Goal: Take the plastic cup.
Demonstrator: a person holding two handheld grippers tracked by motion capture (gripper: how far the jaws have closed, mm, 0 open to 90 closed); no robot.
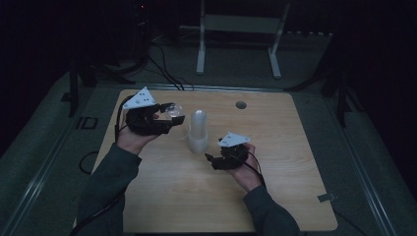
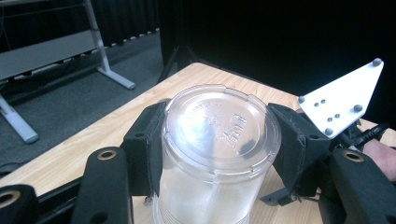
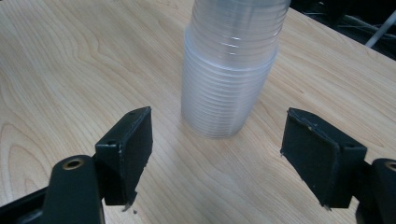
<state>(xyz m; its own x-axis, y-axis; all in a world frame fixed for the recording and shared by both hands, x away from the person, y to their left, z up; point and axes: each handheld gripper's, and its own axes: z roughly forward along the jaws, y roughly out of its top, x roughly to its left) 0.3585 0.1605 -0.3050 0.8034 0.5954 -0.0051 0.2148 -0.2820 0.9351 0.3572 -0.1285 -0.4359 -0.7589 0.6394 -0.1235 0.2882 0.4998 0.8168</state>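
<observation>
High view: left gripper (image 1: 164, 114) clamped on a clear cup (image 2: 217, 144), bottom up, up and left of the cup stack (image 1: 198, 130). Right gripper (image 1: 216, 160) near the stack's right, jaws apart, stack upright just beyond. Probably separating cups; lighting dim.

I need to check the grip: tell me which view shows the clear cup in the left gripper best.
The left gripper view: the clear cup sits close up, base toward the camera, both pads pressed on its sides. The high view shows it small and dim at the left gripper. The right gripper view shows the stack of cups instead.
</observation>
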